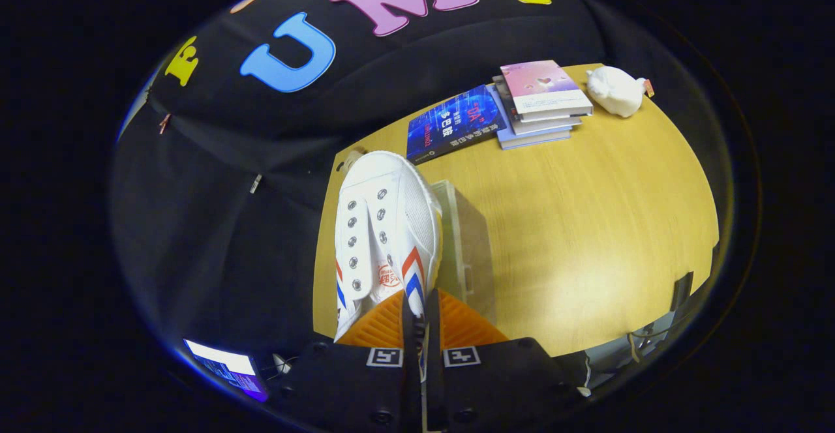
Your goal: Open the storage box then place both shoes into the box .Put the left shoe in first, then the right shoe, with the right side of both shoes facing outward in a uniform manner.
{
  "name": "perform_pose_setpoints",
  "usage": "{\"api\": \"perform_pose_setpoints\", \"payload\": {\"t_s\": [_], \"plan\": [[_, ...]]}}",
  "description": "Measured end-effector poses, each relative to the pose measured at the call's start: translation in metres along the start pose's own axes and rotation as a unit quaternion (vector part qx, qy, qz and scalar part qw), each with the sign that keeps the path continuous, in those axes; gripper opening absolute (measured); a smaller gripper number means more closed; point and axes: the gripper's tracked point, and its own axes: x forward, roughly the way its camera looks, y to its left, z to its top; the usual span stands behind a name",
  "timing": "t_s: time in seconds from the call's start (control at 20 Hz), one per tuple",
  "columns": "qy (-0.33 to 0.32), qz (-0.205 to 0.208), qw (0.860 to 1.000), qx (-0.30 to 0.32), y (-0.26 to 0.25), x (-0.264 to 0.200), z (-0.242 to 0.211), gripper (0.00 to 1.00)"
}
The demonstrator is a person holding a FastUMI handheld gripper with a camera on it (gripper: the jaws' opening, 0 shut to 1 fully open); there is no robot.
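The white canvas shoe (381,224) looks light and floppy, with soft sides that would buckle under a squeeze, so I'd say the stiffer rim of its opening is the sensible place to pinch. The hand-held gripper (421,319) has its fingers pressed nearly together on that rim, holding the shoe out ahead of them above the clear storage box (460,237) on the table (587,224).

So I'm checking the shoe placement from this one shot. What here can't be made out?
- Clear storage box, gripper view: the held shoe covers much of it, so lid state and contents are unclear.
- Which shoe it is: cannot tell.
- Gripper: fingers pinch the shoe's edge; the contact itself is hidden.
- Book cover text: too small.
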Motion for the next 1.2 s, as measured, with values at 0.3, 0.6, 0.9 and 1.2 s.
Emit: {"api": "perform_pose_setpoints", "payload": {"t_s": [0.3,0.6,0.9,1.2], "plan": [[0.041,-0.086,0.995,-0.033,-0.013,0.054,-0.032,0.08],[0.047,-0.151,0.986,-0.061,-0.027,0.079,-0.039,0.09],[0.036,-0.144,0.986,-0.070,-0.010,0.086,-0.043,0.32],[-0.011,-0.123,0.987,-0.105,0.006,0.060,-0.021,0.87]]}}
